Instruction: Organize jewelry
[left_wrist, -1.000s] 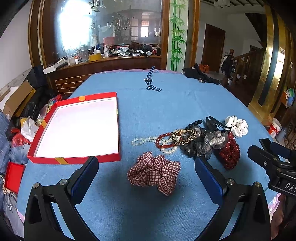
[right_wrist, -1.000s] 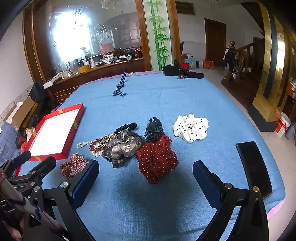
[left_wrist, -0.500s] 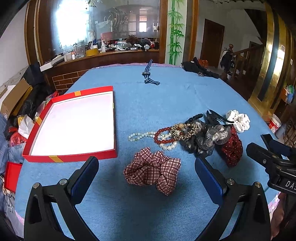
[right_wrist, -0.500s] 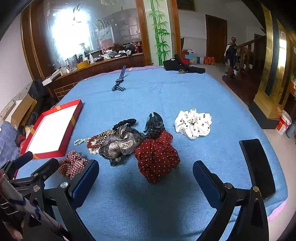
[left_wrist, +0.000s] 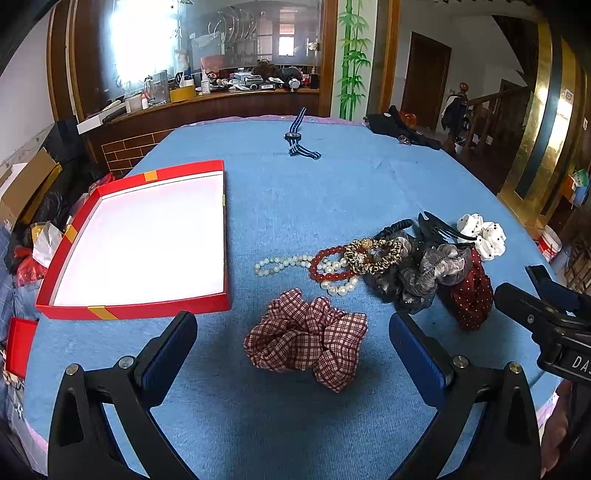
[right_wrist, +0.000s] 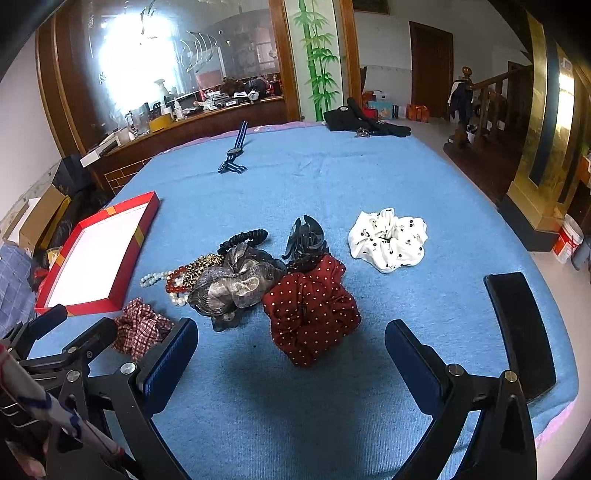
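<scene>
Fingers (left_wrist: 168, 349) of the left gripper (left_wrist: 293, 345) standing wide apart and gripping nothing, straddling the plaid scrunchie (left_wrist: 306, 338) from above, probably lining up to take it first since it is lying nearest the box (left_wrist: 133, 310), just to the right of its near corner. Right gripper (right_wrist: 291, 352) likewise gaping and holding nothing, hovering over the red dotted scrunchie (right_wrist: 312, 314), well to the right of the box. Box sitting with nothing in it, seemingly waiting as the place for everything. Counting four scrunchies: plaid, red dotted, a grey shiny one (right_wrist: 231, 284) and a white dotted one (right_wrist: 388, 240), the last lying farthest right of the box, apart from the heap. Counting also one pearl string (left_wrist: 284, 262), one red bead bracelet (left_wrist: 330, 264), one leopard band (left_wrist: 373, 253), one black coil tie (right_wrist: 243, 238) and one black claw clip (right_wrist: 306, 236), all heaping together to the right of the box, likely tipped out in one pile; exact overlaps hard to tell. Lying far beyond the box, one striped strap (left_wrist: 297, 138), and past it some dark cloth (left_wrist: 400, 127) at the far table edge. One blue cloth (left_wrist: 332, 192) covering the table.
</scene>
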